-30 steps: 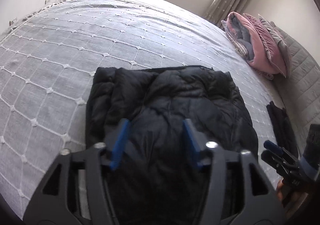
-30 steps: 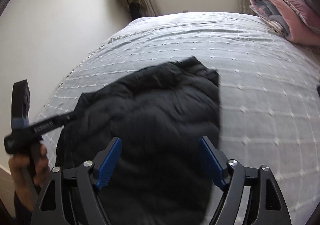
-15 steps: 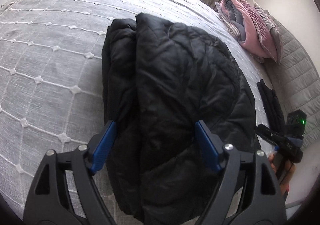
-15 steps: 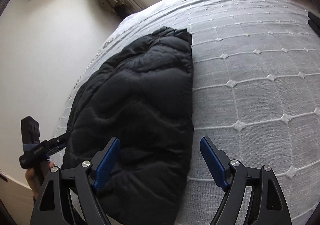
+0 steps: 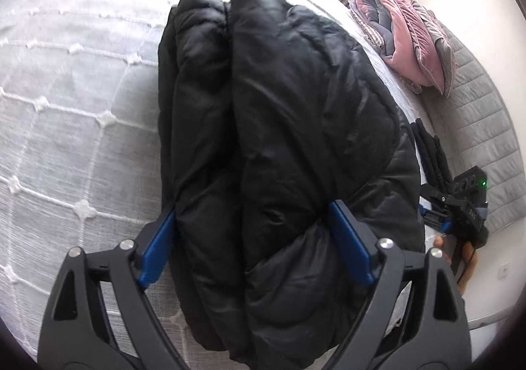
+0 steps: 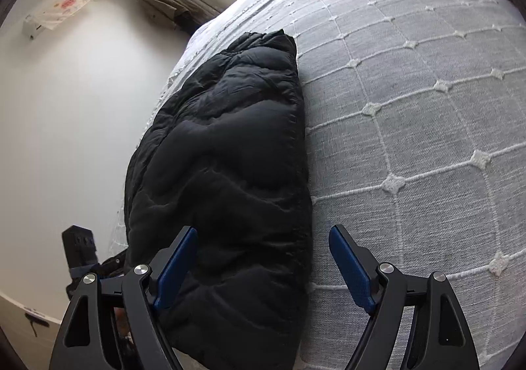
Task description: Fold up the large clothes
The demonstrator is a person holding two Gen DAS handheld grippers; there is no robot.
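A folded black puffer jacket (image 5: 289,146) is lying on the bed (image 5: 65,127), which is covered with a pale grey spread stitched in a diamond grid. The jacket is sitting near the bed's near edge, its long side running away toward the far end of the bed.

The left gripper (image 5: 253,238) is pointing down over the near end of the jacket. Its blue fingers (image 5: 154,248) are spreading wider, and the padded bulk is filling the gap between them. The left finger is lying right along the jacket's left edge, while the right finger is sitting on the fabric; whether either is pressing in I cannot tell.

The right gripper (image 6: 263,268) is hovering at the jacket's right near corner with its fingers (image 6: 350,266) standing well apart. The left finger is over the jacket and the right one is over bare bedspread, so the jacket's edge is lying between them, not gripped.

A stack of pink and grey bedding (image 5: 404,38) is resting at the far right of the bed, and another dark garment (image 5: 430,153) is lying just right of the jacket.
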